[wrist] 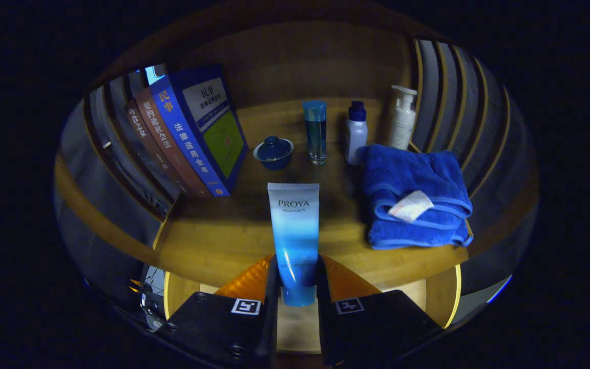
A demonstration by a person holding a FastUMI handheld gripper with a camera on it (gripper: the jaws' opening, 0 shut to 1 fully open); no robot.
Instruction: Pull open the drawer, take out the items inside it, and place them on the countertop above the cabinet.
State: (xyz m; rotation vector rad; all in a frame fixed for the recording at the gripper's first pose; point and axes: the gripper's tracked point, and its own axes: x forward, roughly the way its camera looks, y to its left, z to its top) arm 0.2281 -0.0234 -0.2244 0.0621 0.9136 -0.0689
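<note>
Gripper view: the gripper [297, 279] is clenched on a blue tube [294, 236], both fingers [272, 287] pressing its lower end from either side. The tube is held upright, cap end down between the fingers, flat crimped end up, above the front edge of the wooden table [213, 246]; whether it touches the table cannot be told.

Beyond the tube, near the middle of the table, a small blue lidded cup [273, 152] is seen, with a tall clear bottle with a blue cap [315, 131] just beside it. Next along toward the right edge stands a white bottle with a dark blue cap [356, 133], then a white pump bottle [403, 118] near the back right corner. A folded blue towel [414, 197] with a white tag is laid at the right edge, reaching to the front, just in front of the two white bottles.

At the left edge a row of books [187, 133] is stood leaning, spines facing forward. Slatted side walls [454, 97] are seen at both table ends.
</note>
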